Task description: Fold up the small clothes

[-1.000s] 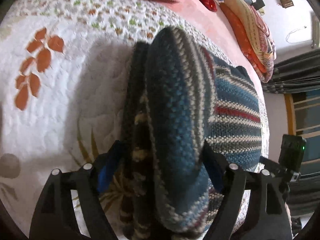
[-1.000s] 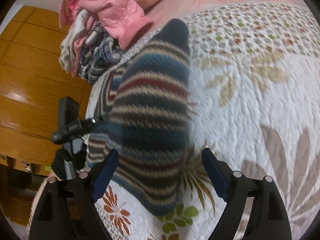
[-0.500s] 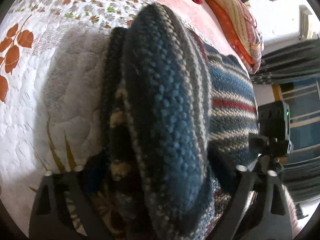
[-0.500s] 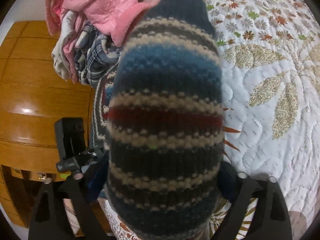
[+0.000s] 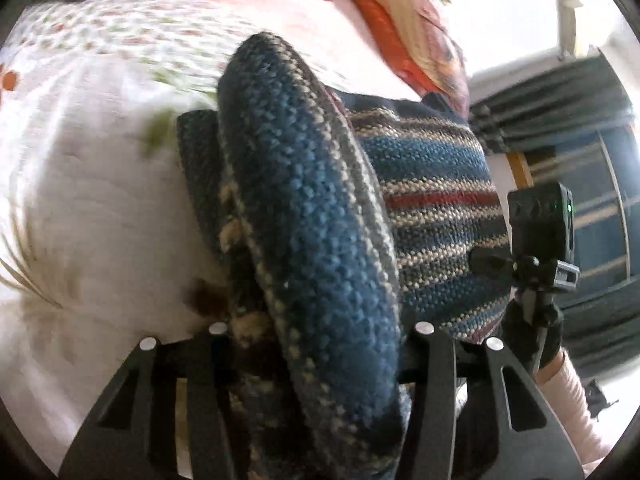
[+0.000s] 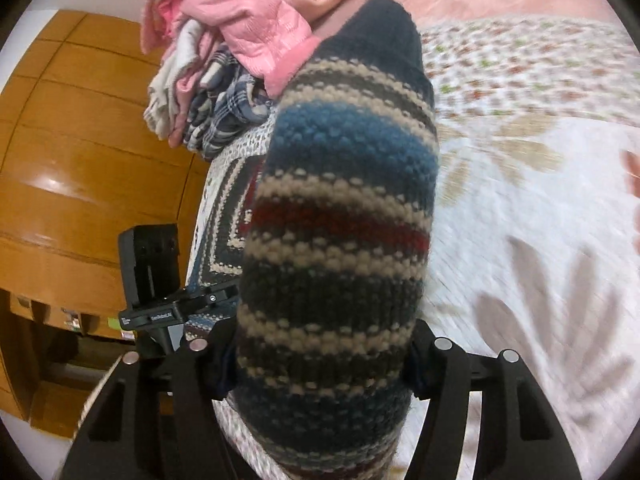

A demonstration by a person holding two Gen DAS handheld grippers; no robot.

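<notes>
Your left gripper has its jaws closed onto a thick fold of the striped knit garment; the blue-and-cream wool bulges up between the two black fingers and fills the middle of the left wrist view. The blue pads are hidden behind the wool.

Your right gripper likewise has its jaws clamped on the same knit, whose bands of navy, cream, blue and red rise straight up from the fingers in the right wrist view. The fold stands nearly upright, with its dark navy edge at the top.

The garment is lifted at both held edges. Its remaining part hangs between the two grippers over the white floral quilt on the bed. Whether the lower part touches the quilt, you cannot tell; it is hidden behind the raised folds.

In the left wrist view the other gripper's camera mount shows just beside the right edge of the knit. A pile of other clothes, pink over plaid, lies at the far edge of the bed next to the wooden wardrobe. Orange patterned cushions lie at the far side, with dark curtains beyond. Both quilt areas are motion-blurred.
</notes>
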